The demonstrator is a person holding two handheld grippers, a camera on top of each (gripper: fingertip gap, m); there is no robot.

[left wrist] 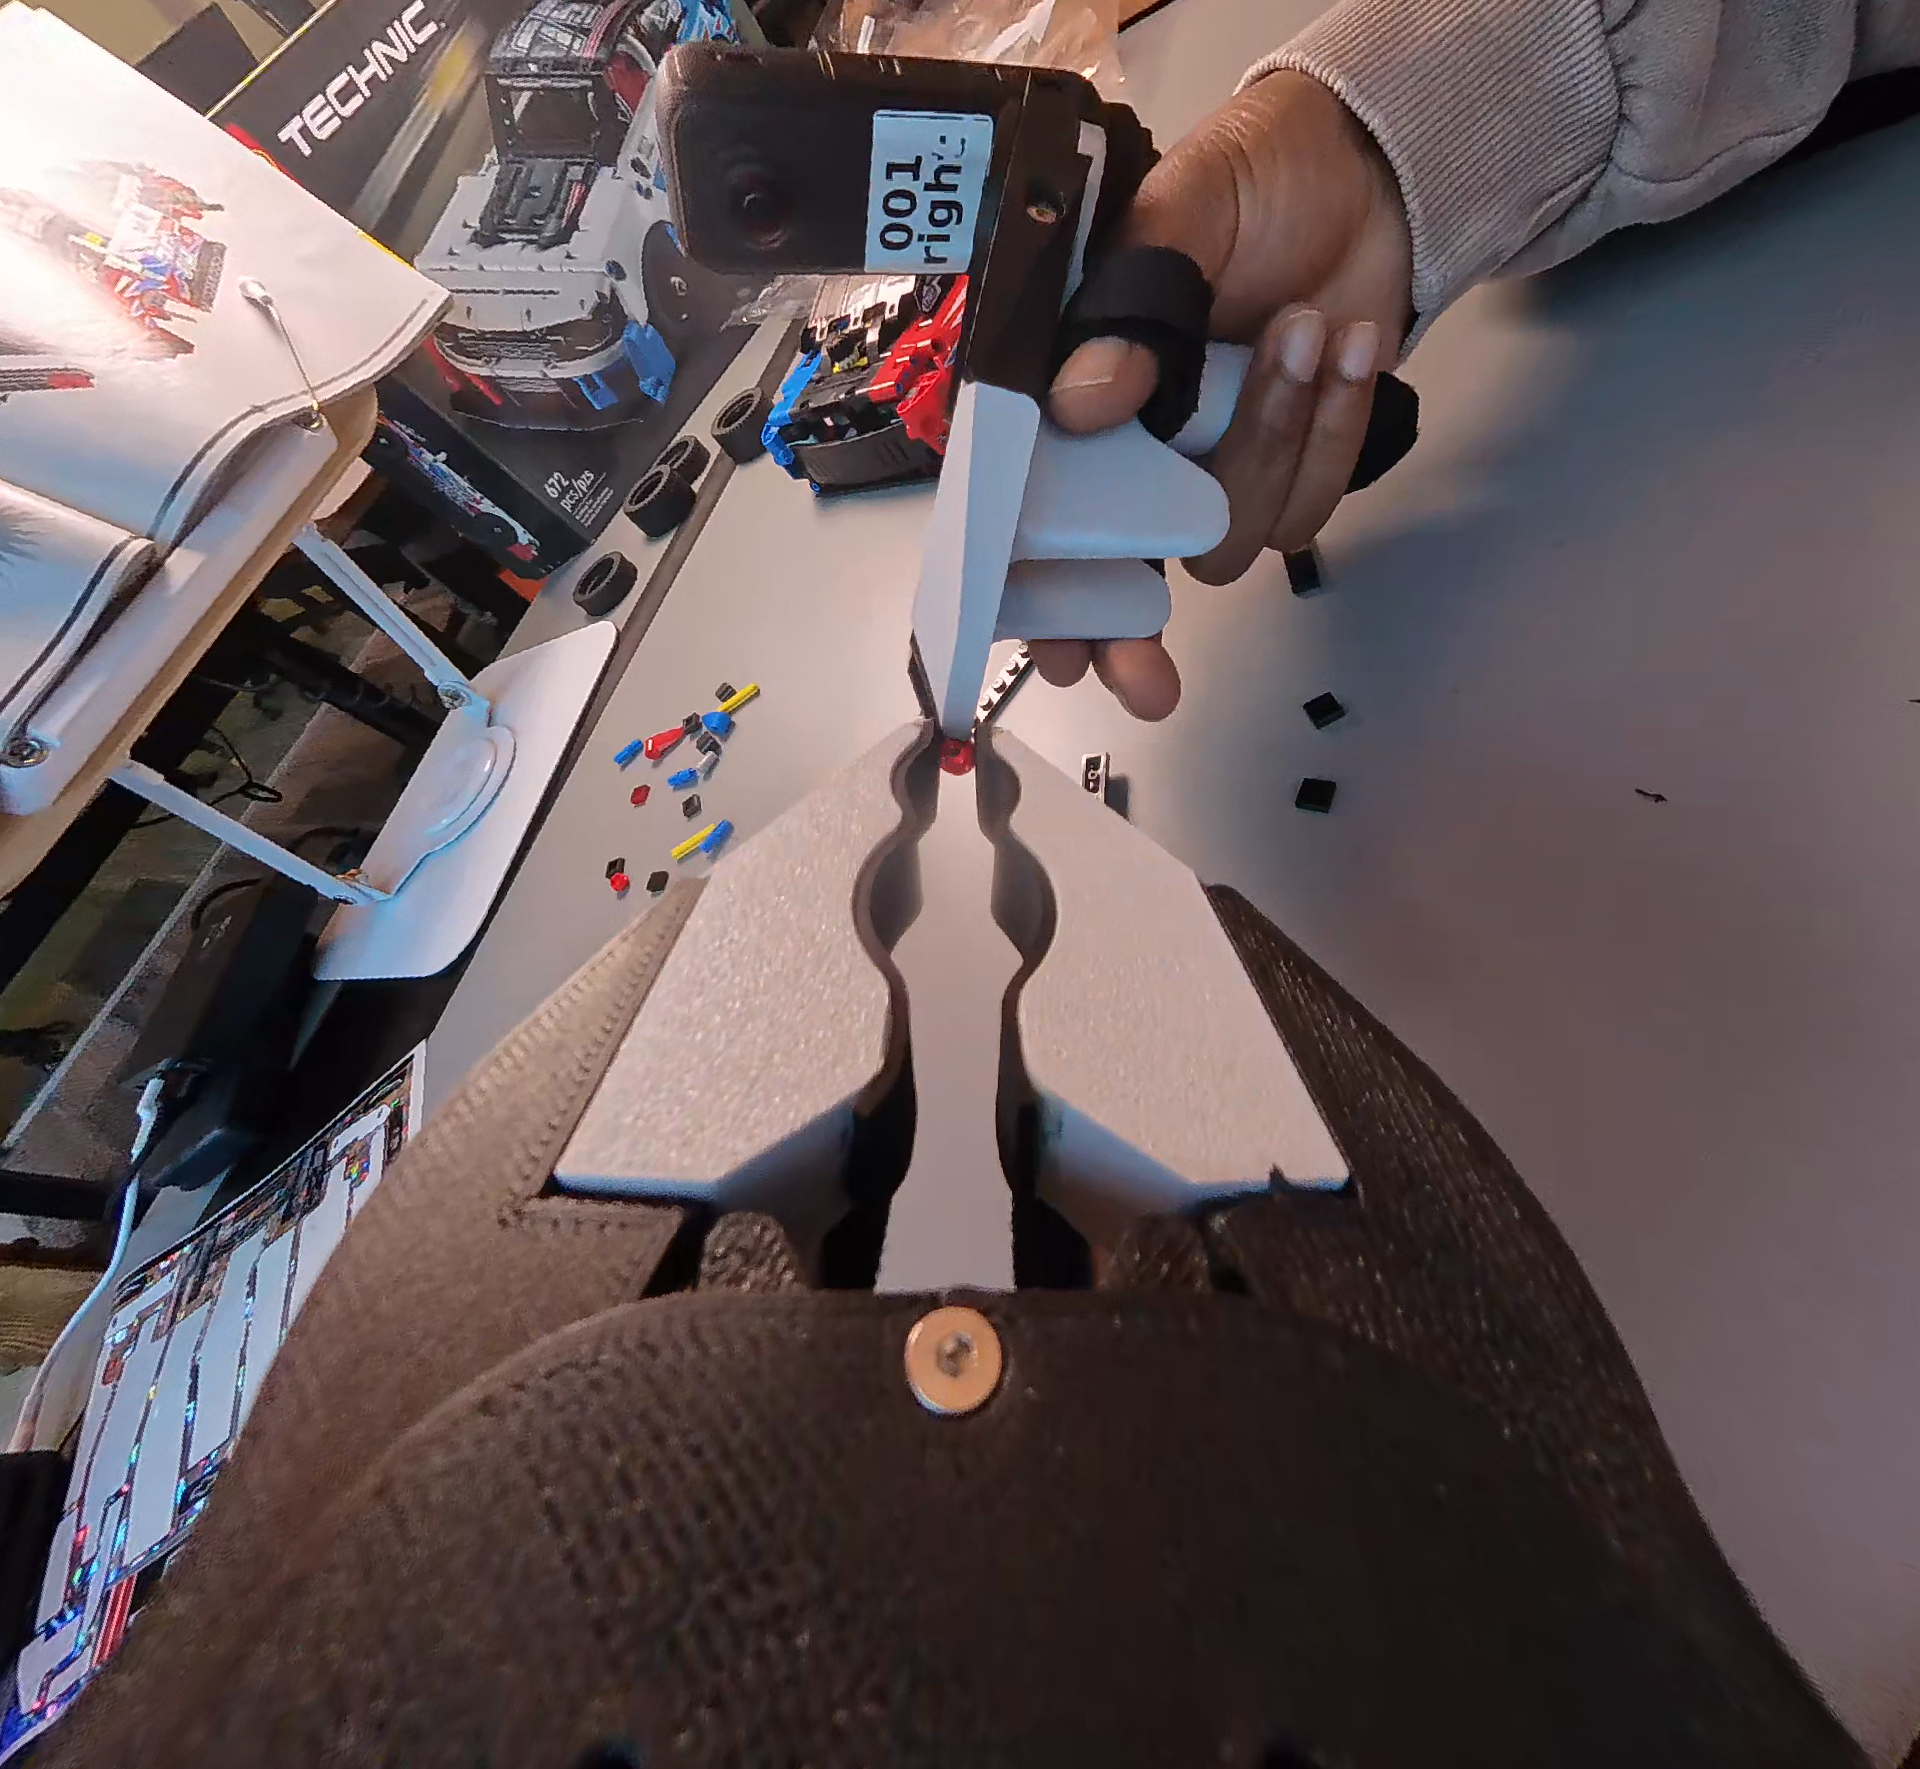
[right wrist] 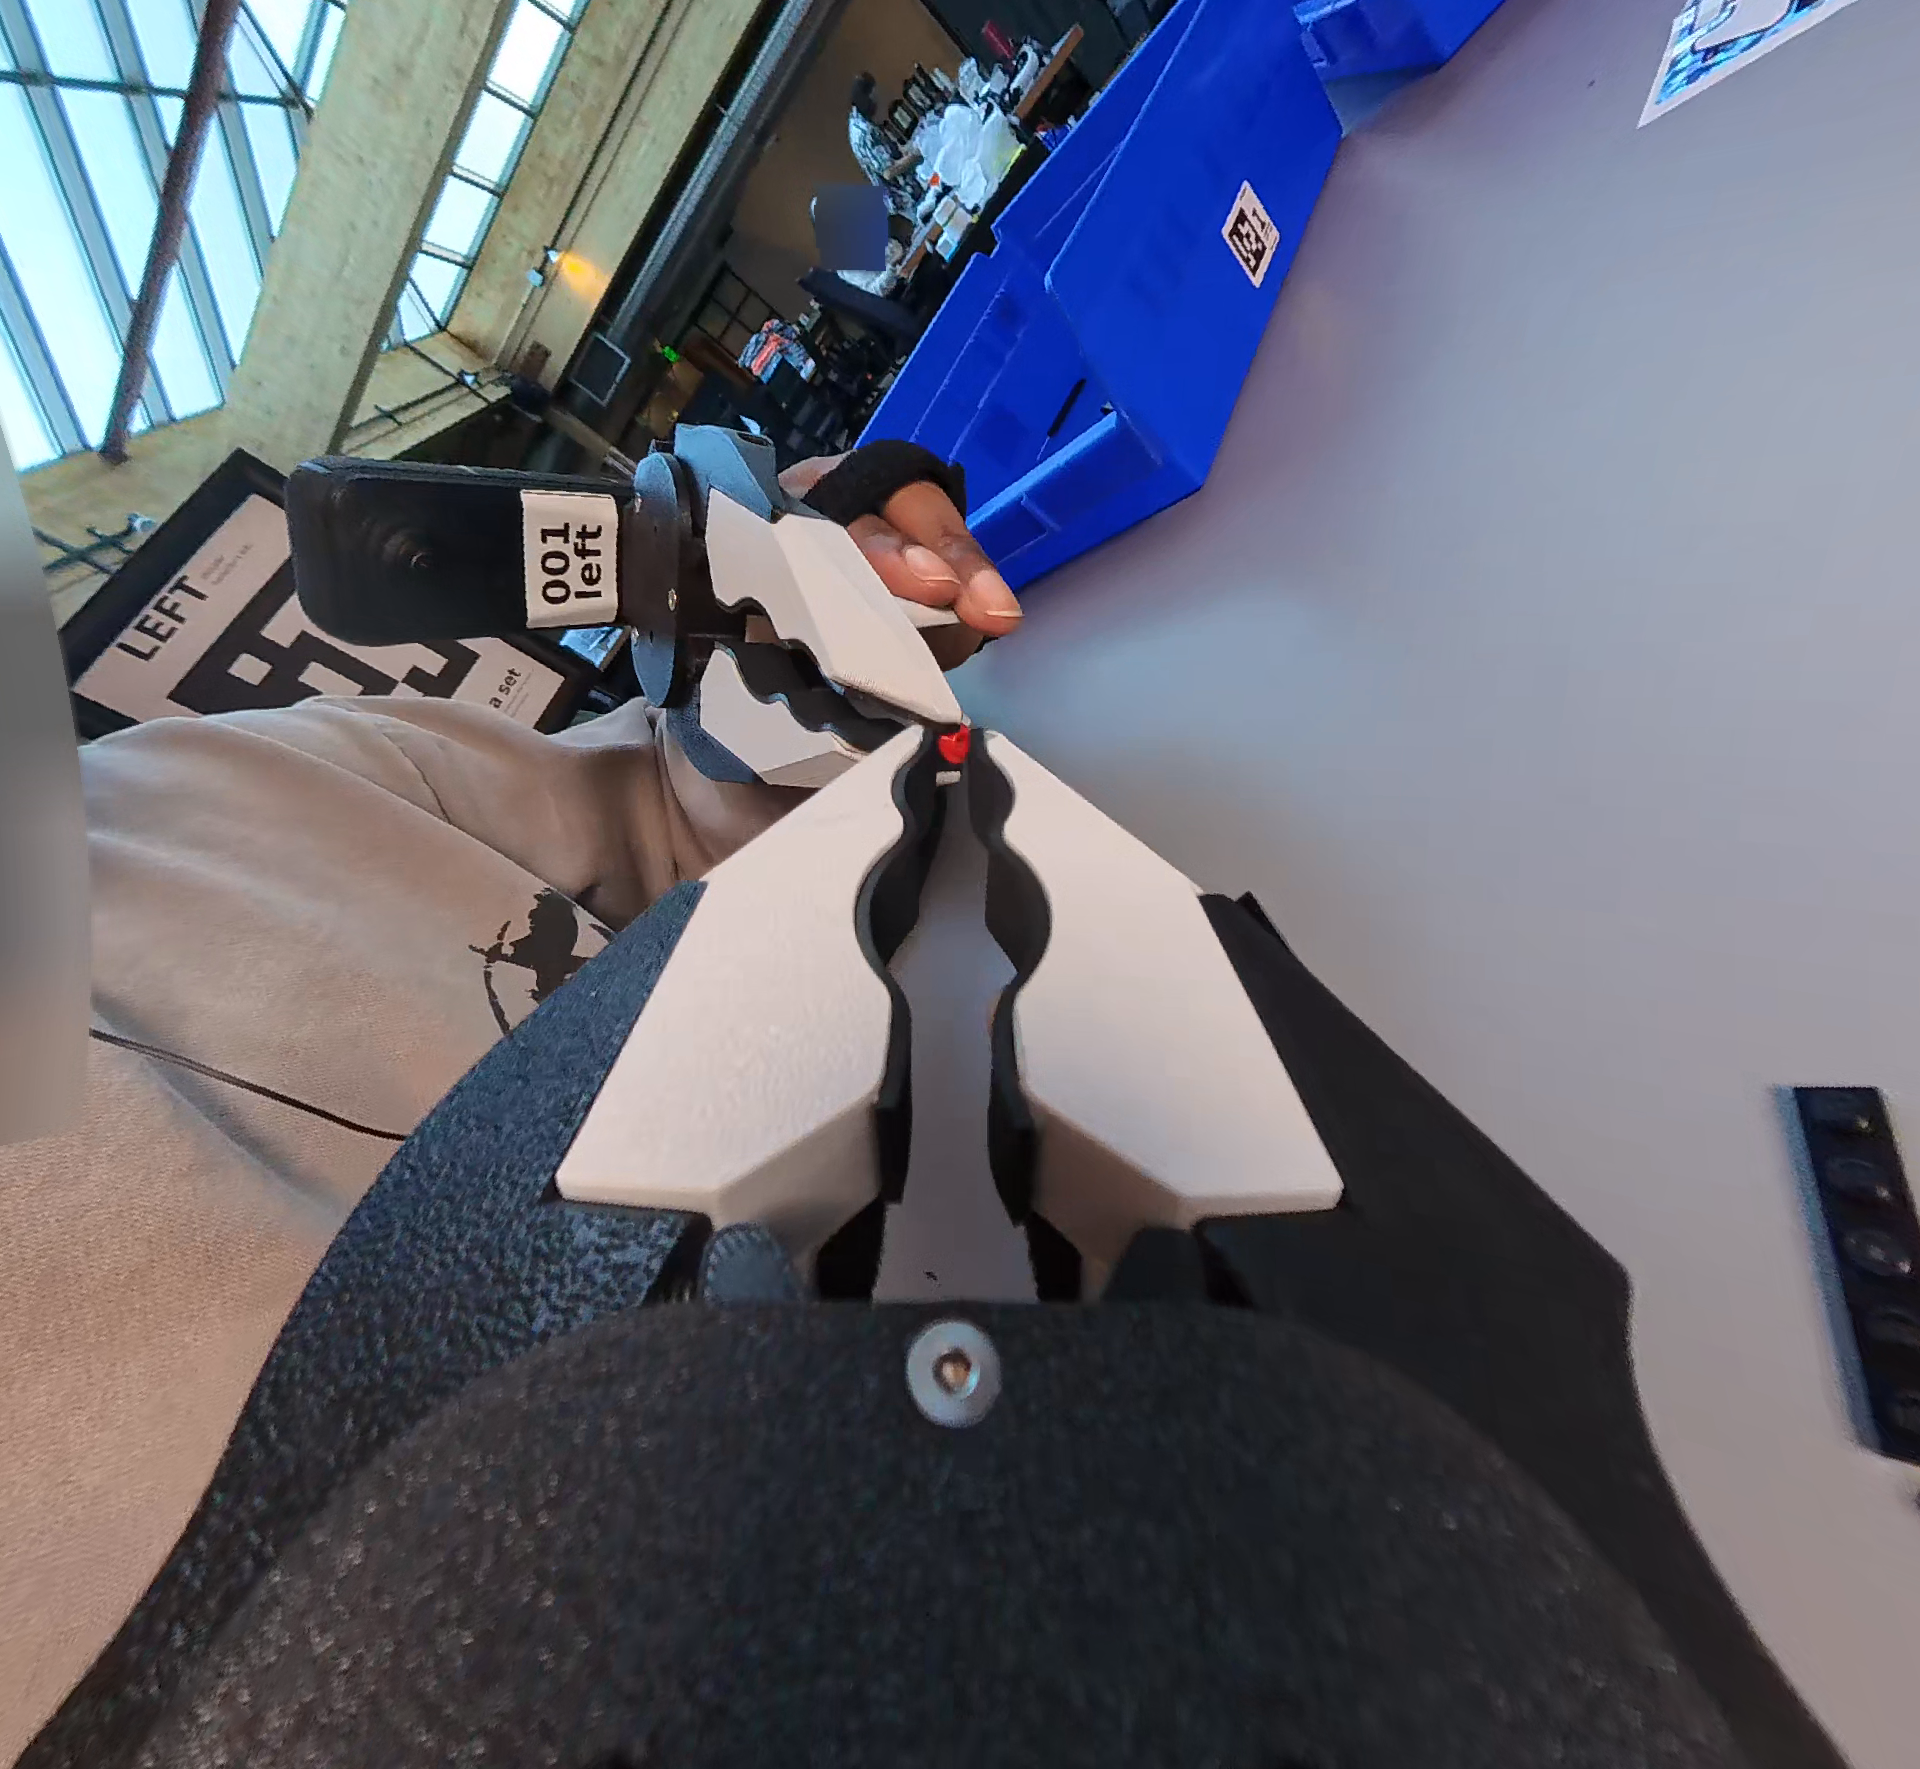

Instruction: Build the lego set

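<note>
Red piece (left wrist: 956, 755) mostly hidden between gripper tips — shape unclear; instruction booklet (left wrist: 156, 285) cut off at left edge, overexposed.

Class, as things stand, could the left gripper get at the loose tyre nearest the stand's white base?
Probably not yet: the left gripper is shut on a small red piece, meeting the right gripper. The tyre lies unblocked on the table.

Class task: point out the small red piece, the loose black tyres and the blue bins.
small red piece (left wrist: 957, 755): left wrist view, its centre.
loose black tyres (left wrist: 659, 500): left wrist view, one tyre's tread.
blue bins (right wrist: 1164, 285): right wrist view, side wall.
</note>
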